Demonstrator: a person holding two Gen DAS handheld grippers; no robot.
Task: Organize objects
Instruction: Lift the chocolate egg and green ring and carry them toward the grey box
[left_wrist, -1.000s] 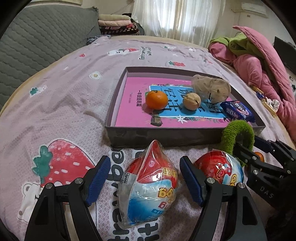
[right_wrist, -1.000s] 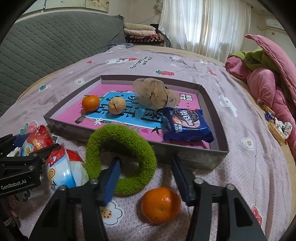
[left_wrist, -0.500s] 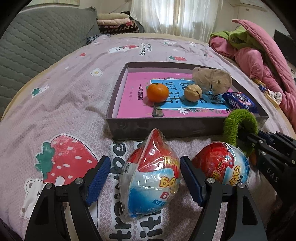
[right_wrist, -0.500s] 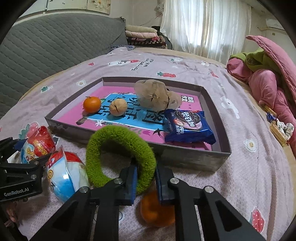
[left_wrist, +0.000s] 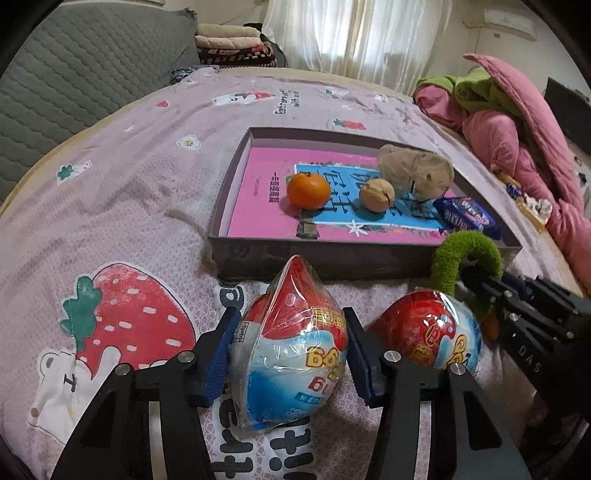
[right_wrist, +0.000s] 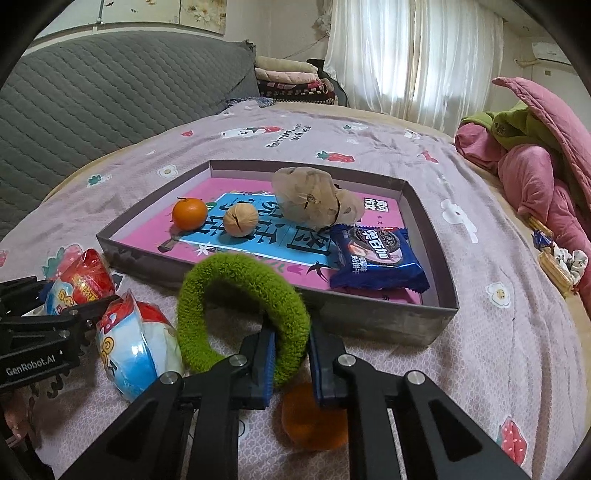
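My left gripper (left_wrist: 290, 314) is closing its jaws, and both blue pads touch the sides of a plastic-wrapped red and blue toy egg (left_wrist: 291, 354) lying on the bedspread. A second wrapped egg (left_wrist: 424, 336) lies just to its right. My right gripper (right_wrist: 291, 347) is shut on the near side of a green fuzzy ring (right_wrist: 243, 280), which stands tilted in front of the box. A loose tangerine (right_wrist: 314, 417) lies under the right fingers, partly hidden. Beyond stands the shallow grey box (left_wrist: 332, 258) with a tangerine (left_wrist: 308, 190), a walnut (left_wrist: 376, 194), a brown bag (left_wrist: 417, 170) and a blue cookie packet (left_wrist: 465, 218).
Everything rests on a mauve bedspread (left_wrist: 129, 192) with strawberry prints. Pink and green bedding (right_wrist: 535, 173) is heaped at the right edge. A grey quilted headboard (right_wrist: 92, 92) and folded blankets (right_wrist: 291, 77) stand at the back left. Small items (right_wrist: 557, 258) lie at the bed's right edge.
The right jaws closed onto the green ring, covering the loose tangerine. The left jaws moved in from wide apart until they touch the wrapped egg. Neither hand shifted.
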